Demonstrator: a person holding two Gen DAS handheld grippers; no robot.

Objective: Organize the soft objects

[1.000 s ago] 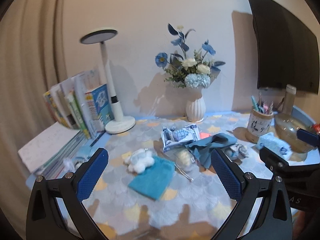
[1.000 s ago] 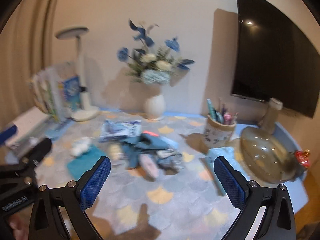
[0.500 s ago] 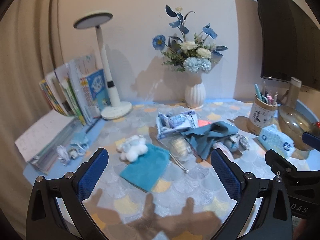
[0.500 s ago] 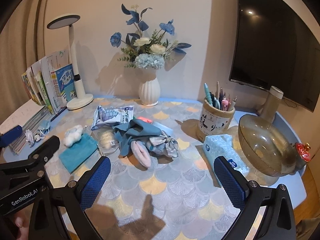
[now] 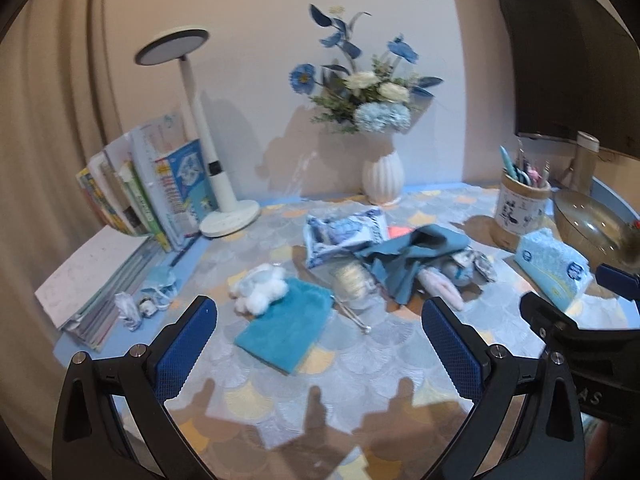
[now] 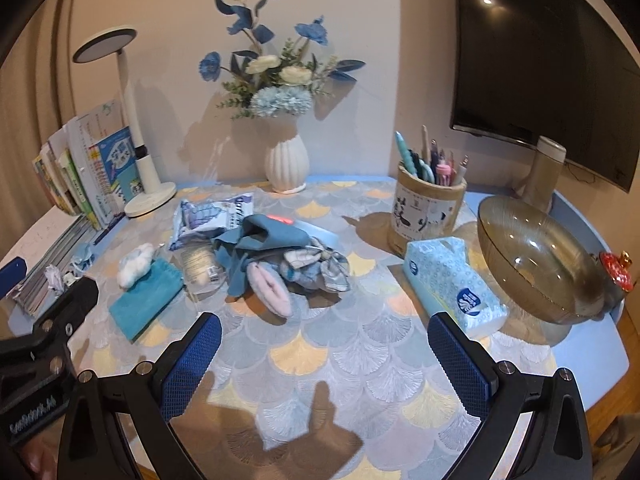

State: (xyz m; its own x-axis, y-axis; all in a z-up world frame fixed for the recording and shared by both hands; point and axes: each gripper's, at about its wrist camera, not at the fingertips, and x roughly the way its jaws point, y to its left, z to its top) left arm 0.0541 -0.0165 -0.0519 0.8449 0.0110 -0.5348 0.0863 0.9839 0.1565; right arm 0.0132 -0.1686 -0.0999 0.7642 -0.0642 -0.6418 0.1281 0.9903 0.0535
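Both grippers, left [image 5: 318,344] and right [image 6: 325,354], gape empty. Ahead: one teal fabric pouch [image 5: 286,330], one white fluffy toy [image 5: 259,289]. Only the right view shows the whole glass bowl [image 6: 538,260].

A matt woven tablecloth [image 6: 360,344], patterned in fan-shaped scales, covers the table. Near its middle lie a fuzzy teal pouch [image 5: 286,328], a fluffy white plush [image 5: 260,290], a soft blue-grey cloth [image 6: 260,244], a checked fabric bow [image 6: 316,266] and a ribbed pink slipper [image 6: 270,286]. A glossy plastic packet [image 5: 344,232] crinkles beside them. Toward the right edge stand a smoked glass bowl [image 6: 536,256] (smooth, with bright highlights), a film-wrapped tissue pack [image 6: 452,282] and a wood-look pen holder [image 6: 430,210]. At the back edge, a ribbed white ceramic vase [image 6: 286,164]. Both grippers' fingers [image 6: 192,364] wear rough, knurled blue pads on matt black frames with metal screws.
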